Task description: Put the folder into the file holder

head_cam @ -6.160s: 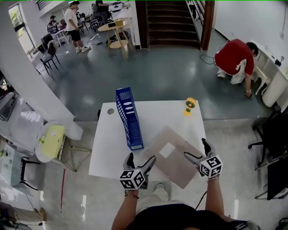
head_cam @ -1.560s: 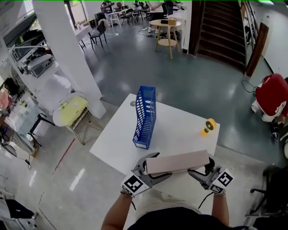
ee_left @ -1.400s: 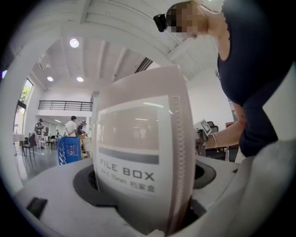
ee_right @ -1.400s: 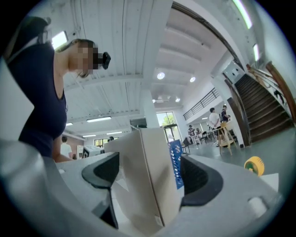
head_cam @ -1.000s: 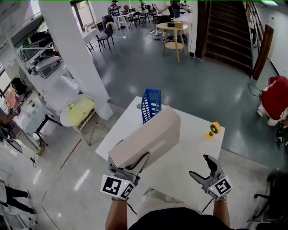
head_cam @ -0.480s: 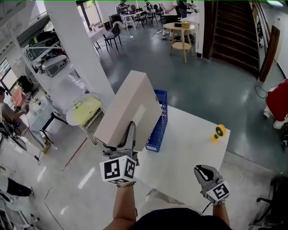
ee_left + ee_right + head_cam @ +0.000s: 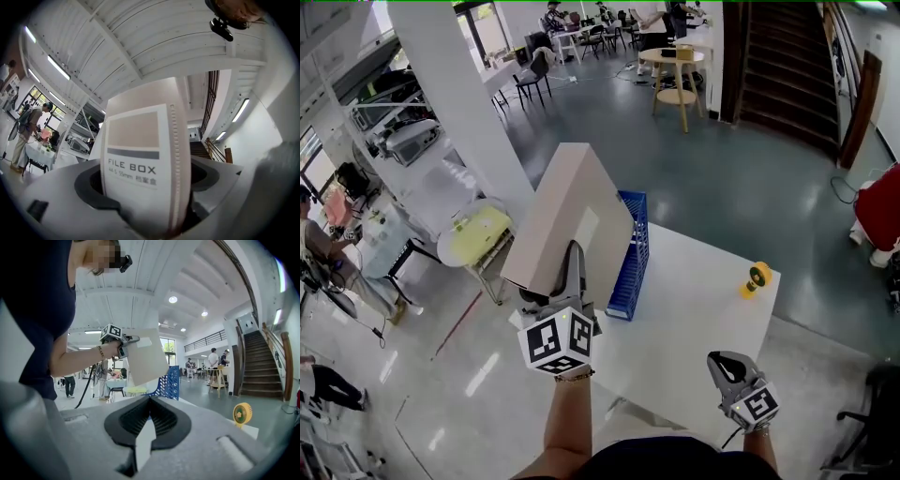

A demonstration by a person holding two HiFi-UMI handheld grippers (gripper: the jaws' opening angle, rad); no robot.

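My left gripper point(image 7: 570, 274) is shut on the lower end of a beige file-box folder point(image 7: 567, 217), which it holds raised and tilted, up in the air. In the left gripper view the folder point(image 7: 140, 164) fills the space between the jaws, its label facing the camera. A blue file holder point(image 7: 630, 255) stands on the white table point(image 7: 698, 314), just right of and behind the folder. My right gripper point(image 7: 727, 368) hovers at the table's near right edge, jaws shut with nothing between them. The right gripper view shows the folder point(image 7: 143, 357) in front of the blue holder point(image 7: 169, 383).
A small yellow fan point(image 7: 757, 277) stands at the table's far right corner. A white pillar point(image 7: 455, 112) and a cart with a yellow-green top point(image 7: 475, 234) are to the left. Stairs point(image 7: 778, 66) and a round wooden table point(image 7: 678, 70) lie beyond, with people at the edges.
My left gripper swung the folder from low and flat to raised on end beside the blue holder. My right gripper's jaws went from open to shut and drew back a little.
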